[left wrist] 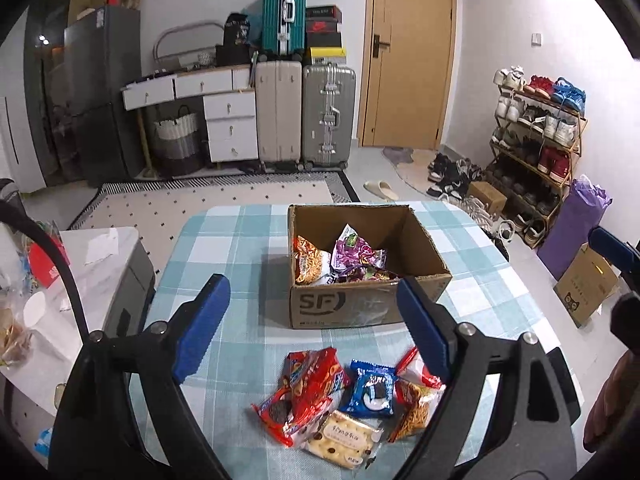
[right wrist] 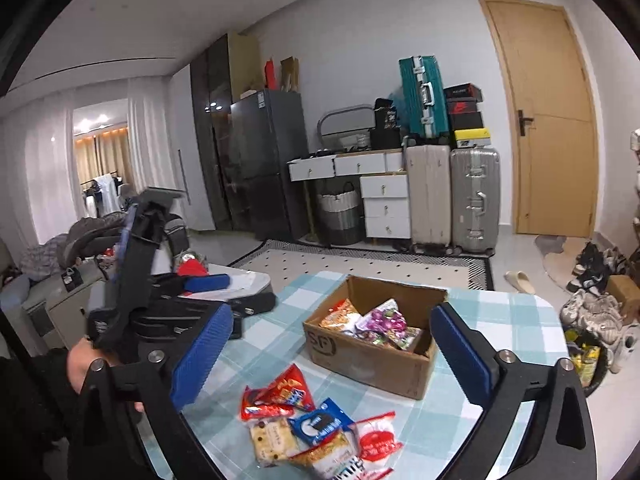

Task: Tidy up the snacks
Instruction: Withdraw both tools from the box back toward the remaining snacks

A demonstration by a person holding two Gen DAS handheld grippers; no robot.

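An open cardboard box (left wrist: 360, 304) marked SF stands on the checked table (left wrist: 240, 248) and holds several snack packs, orange and purple (left wrist: 356, 252). It also shows in the right wrist view (right wrist: 372, 360). A pile of loose snacks lies in front of it: a red pack (left wrist: 308, 384), a blue Oreo pack (left wrist: 370, 390), a white biscuit pack (left wrist: 344, 438), an orange noodle pack (left wrist: 412, 408). My left gripper (left wrist: 316, 324) is open and empty above the pile. My right gripper (right wrist: 332, 356) is open and empty, above the pile (right wrist: 312, 428) too. The left gripper's body (right wrist: 160, 300) shows at left.
A white side unit (left wrist: 92, 264) with clutter stands left of the table. Suitcases (left wrist: 304, 112), drawers and a fridge line the back wall. A shoe rack (left wrist: 536, 140) and a cardboard box (left wrist: 588, 284) stand on the floor to the right.
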